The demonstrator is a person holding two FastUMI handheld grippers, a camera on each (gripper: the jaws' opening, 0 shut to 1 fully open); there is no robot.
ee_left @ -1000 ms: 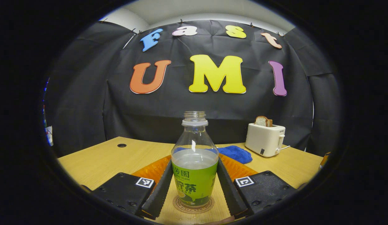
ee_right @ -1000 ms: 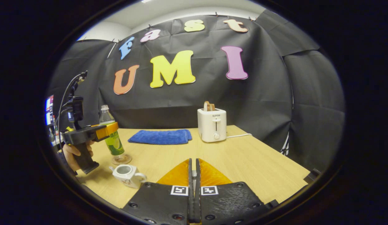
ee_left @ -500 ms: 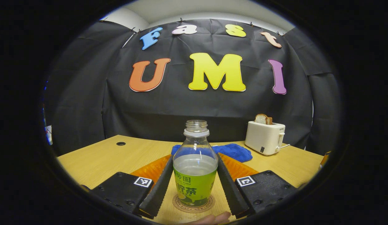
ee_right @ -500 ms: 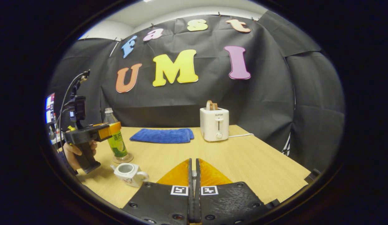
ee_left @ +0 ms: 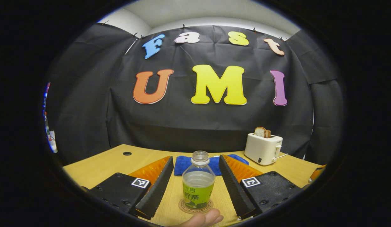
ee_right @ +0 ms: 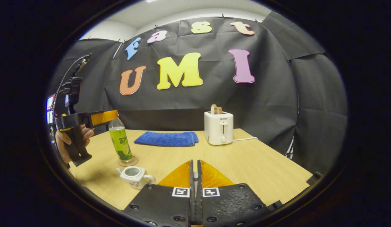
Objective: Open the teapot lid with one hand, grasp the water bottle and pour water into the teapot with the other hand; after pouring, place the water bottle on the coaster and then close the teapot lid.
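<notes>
Bottle [ee_left: 198, 184] stands upright on the coaster [ee_left: 195, 207], clear of the left gripper [ee_left: 195, 178]'s spread jaws. Right gripper [ee_right: 194, 186]'s jaws are pressed together over bare tabletop [ee_right: 261, 164], teapot [ee_right: 135, 176] nearby.

Black gripper bodies, orange panels, square coded markers, screws, cables

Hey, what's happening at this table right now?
A person is working with handheld tongs in each hand. The water bottle stands upright on the coaster, uncapped and partly full. The left tongs are open, their fingers apart from the bottle on either side. The white teapot sits near the coaster with its lid off. The right tongs are pressed shut in front of their camera; whether they pinch the lid can't be told. Farther back are a blue towel and a toaster with bread in it.
</notes>
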